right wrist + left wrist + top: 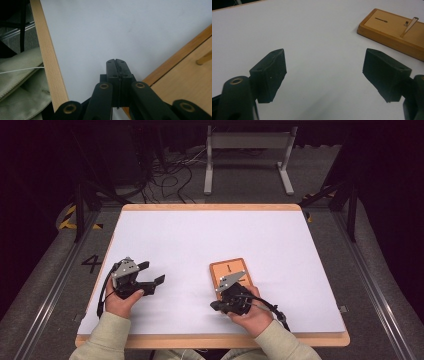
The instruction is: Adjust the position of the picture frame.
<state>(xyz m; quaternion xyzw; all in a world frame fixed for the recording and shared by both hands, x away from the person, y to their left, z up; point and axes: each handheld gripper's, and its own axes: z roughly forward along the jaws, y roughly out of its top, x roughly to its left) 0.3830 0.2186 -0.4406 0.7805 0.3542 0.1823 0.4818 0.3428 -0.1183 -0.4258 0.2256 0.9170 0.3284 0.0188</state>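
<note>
The right gripper (117, 65) is keeping its two black jaws pressed flat together with nothing between them, which reads as a tool being carried rather than one about to pick anything up; in its own view the tips are pointing across the white table (120, 27) toward the near wooden rim, with the corner of the wooden board (185, 82) lying just beside them. In the high view that same right gripper (216, 306) is hovering over the near end of the board (229, 268), the right hand (250, 315) gripping it from behind, so the board seems to be the thing being worked on. The left gripper (324, 72) is holding its jaws spread wide and empty above bare tabletop, probably waiting in readiness, and it is looking toward the board (387, 30), which is sitting well apart from it. A thin pale stick (409, 26) is leaning at a tilt from a small peg on the board, beside a dark slot. The left hand (120, 302) is resting near the table's front left edge, its gripper (150, 272) aiming toward the middle.
</note>
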